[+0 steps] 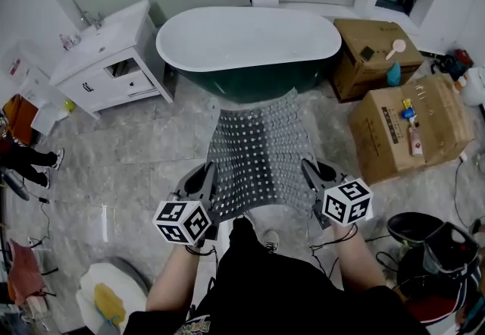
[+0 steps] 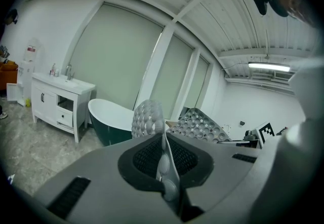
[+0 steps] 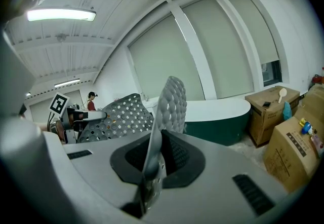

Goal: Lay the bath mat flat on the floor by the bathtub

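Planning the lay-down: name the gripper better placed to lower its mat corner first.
Left gripper, marginally: both clamp near corners of the bath mat, but a cardboard box crowds the right gripper.

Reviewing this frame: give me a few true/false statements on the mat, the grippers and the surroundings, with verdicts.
1. The left gripper and the right gripper are each shut on the bath mat. True.
2. The bath mat lies flat on the floor. False: it is held up between the two grippers, curving toward the bathtub.
3. The bathtub is white inside and dark green outside. True.
4. The cardboard boxes stand left of the bathtub. False: they stand to its right; a white vanity cabinet is at its left.
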Demonstrator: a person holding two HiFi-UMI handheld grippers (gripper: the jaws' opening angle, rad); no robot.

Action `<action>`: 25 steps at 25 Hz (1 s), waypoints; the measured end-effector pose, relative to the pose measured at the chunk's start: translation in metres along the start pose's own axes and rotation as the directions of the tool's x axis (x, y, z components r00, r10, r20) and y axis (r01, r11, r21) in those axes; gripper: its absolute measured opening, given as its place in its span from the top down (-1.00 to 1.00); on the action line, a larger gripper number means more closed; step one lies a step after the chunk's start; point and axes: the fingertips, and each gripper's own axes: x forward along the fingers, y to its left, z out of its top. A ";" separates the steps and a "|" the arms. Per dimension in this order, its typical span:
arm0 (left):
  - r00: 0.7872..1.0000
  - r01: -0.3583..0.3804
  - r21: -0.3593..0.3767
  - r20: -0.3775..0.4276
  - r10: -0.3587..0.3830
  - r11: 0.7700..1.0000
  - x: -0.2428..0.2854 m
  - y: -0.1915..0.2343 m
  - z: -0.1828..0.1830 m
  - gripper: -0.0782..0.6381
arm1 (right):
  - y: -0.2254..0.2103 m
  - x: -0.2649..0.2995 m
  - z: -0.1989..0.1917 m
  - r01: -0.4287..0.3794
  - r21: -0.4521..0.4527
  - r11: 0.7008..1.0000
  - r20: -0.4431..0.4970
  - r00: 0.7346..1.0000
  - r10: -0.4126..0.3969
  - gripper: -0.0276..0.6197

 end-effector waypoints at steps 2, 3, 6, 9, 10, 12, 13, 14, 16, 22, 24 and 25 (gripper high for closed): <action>1.000 0.005 -0.003 -0.001 -0.005 1.000 0.009 0.007 0.003 0.69 | -0.004 0.010 0.003 0.004 0.000 1.000 -0.005 1.000 -0.004 0.82; 1.000 0.007 -0.005 -0.001 -0.007 1.000 0.014 0.012 0.005 0.69 | -0.007 0.016 0.004 0.007 0.001 1.000 -0.007 1.000 -0.007 0.82; 1.000 0.009 -0.012 -0.001 -0.009 1.000 0.032 0.028 0.013 0.69 | -0.016 0.038 0.011 0.016 0.009 1.000 -0.012 1.000 -0.016 0.82; 1.000 0.007 -0.022 -0.001 -0.007 1.000 0.050 0.050 0.023 0.69 | -0.020 0.063 0.020 0.021 0.018 1.000 -0.017 1.000 -0.021 0.82; 1.000 0.006 -0.024 -0.001 -0.006 1.000 0.056 0.057 0.025 0.69 | -0.022 0.072 0.023 0.022 0.018 1.000 -0.018 1.000 -0.021 0.82; 1.000 0.003 -0.026 -0.002 -0.003 1.000 0.068 0.071 0.031 0.69 | -0.026 0.089 0.028 0.022 0.021 1.000 -0.018 1.000 -0.022 0.82; 1.000 0.001 -0.027 -0.004 -0.001 1.000 0.075 0.078 0.033 0.69 | -0.029 0.098 0.031 0.023 0.024 0.999 -0.018 1.000 -0.022 0.82; 1.000 -0.002 -0.029 -0.006 0.002 1.000 0.081 0.084 0.036 0.69 | -0.032 0.106 0.033 0.024 0.026 0.999 -0.019 1.000 -0.024 0.82; 1.000 -0.008 -0.031 -0.010 0.007 0.999 0.095 0.097 0.042 0.69 | -0.038 0.123 0.038 0.027 0.030 0.999 -0.022 0.999 -0.026 0.82; 1.000 -0.017 -0.042 -0.012 0.016 0.999 0.129 0.139 0.058 0.69 | -0.049 0.172 0.053 0.043 0.037 0.998 -0.028 0.999 -0.042 0.82; 1.000 -0.015 -0.045 -0.014 0.015 0.999 0.140 0.153 0.063 0.69 | -0.052 0.188 0.057 0.050 0.039 0.998 -0.031 0.998 -0.049 0.82; 1.000 -0.014 -0.046 -0.015 0.013 0.999 0.145 0.160 0.065 0.69 | -0.053 0.196 0.059 0.055 0.041 0.998 -0.032 0.998 -0.053 0.82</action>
